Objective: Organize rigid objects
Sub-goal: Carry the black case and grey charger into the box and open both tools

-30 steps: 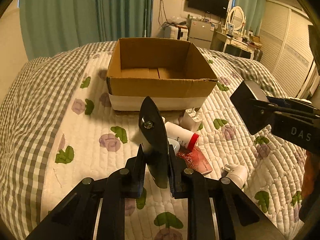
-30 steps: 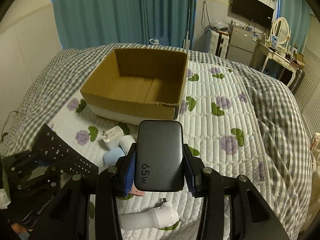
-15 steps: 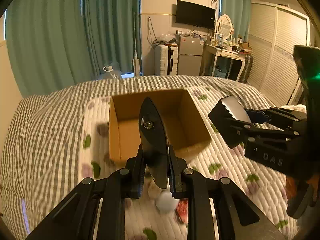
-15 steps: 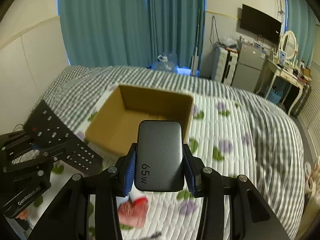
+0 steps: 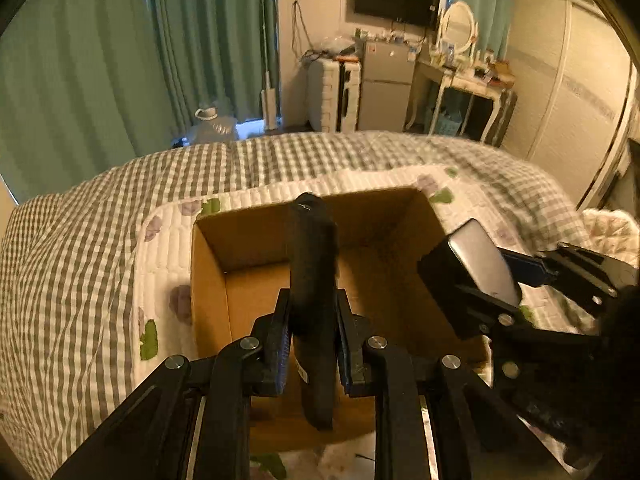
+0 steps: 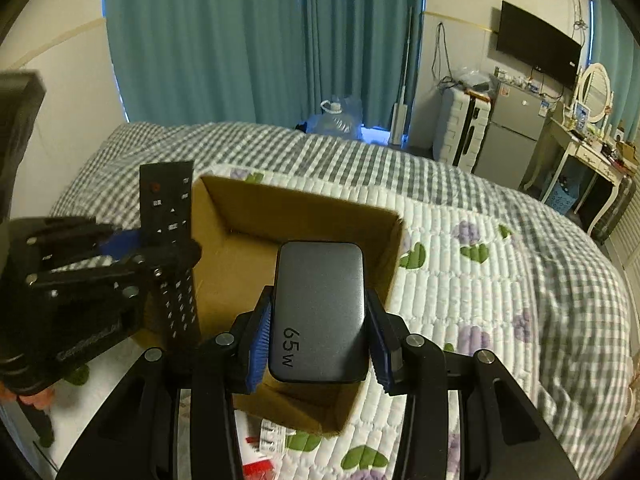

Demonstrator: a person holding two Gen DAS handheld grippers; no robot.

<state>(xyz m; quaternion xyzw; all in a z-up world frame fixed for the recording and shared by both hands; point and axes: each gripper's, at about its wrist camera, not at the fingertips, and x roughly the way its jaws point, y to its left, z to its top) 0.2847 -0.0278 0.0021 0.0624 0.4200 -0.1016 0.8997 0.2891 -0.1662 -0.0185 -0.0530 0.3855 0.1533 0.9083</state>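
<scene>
My left gripper (image 5: 313, 320) is shut on a black remote control (image 5: 313, 264), held edge-on above the open cardboard box (image 5: 212, 280). The remote also shows in the right wrist view (image 6: 168, 216), over the box's left wall. My right gripper (image 6: 318, 332) is shut on a dark grey 65W charger (image 6: 320, 304), held above the box (image 6: 300, 208). The charger also shows in the left wrist view (image 5: 476, 264), over the box's right side. The box looks empty inside.
The box sits on a bed with a white floral quilt (image 6: 480, 248) over a grey checked cover (image 5: 60, 260). A red item (image 6: 256, 468) lies on the quilt in front of the box. Curtains, a fridge (image 6: 508, 128) and a dresser stand beyond the bed.
Both grippers have risen and moved forward from the loose items on the quilt to above the box, each still holding its object. The remote has turned edge-on in the left view.
</scene>
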